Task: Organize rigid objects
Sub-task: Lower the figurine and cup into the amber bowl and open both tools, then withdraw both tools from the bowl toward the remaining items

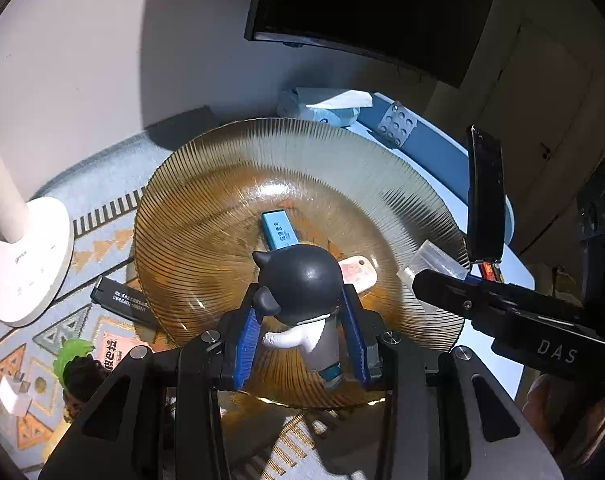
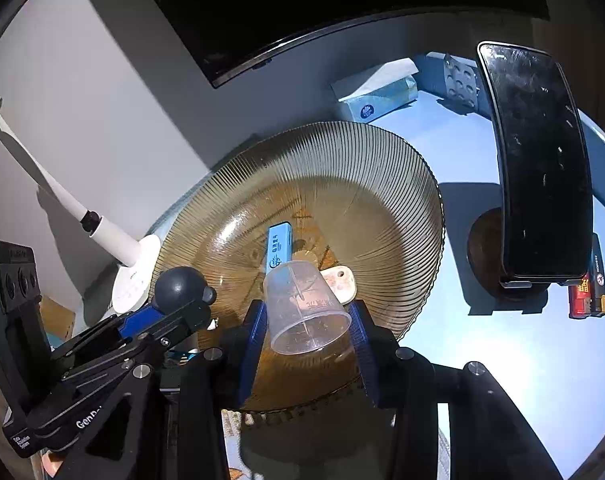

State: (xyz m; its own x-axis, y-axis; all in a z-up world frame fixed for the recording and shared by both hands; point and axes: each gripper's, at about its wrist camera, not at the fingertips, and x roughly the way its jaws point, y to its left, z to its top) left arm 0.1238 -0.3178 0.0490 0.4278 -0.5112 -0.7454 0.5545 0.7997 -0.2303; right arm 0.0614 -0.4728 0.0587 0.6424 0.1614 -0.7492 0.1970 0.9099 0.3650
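Hovering over a ribbed amber glass plate (image 1: 206,216), the left hand-held gripper (image 1: 302,332) is clamped on a smooth dark-headed figurine (image 1: 302,280), and the right hand-held gripper (image 2: 308,328) is clamped on a clear plastic measuring cup (image 2: 302,304), mouth toward the camera. In the plate lie a blue rectangular stick (image 1: 278,230) and a pinkish flat tag (image 1: 360,274). The plate sits half on a patterned mat (image 1: 102,240), half on the pale blue surface (image 2: 482,340), with a white lamp base (image 1: 26,264) and a tissue box (image 2: 376,98) nearby.

stick (image 1: 279,230) in plate (image 1: 342,152) | tissue pack (image 1: 322,106) behind plate | lamp base (image 1: 26,260) left of plate
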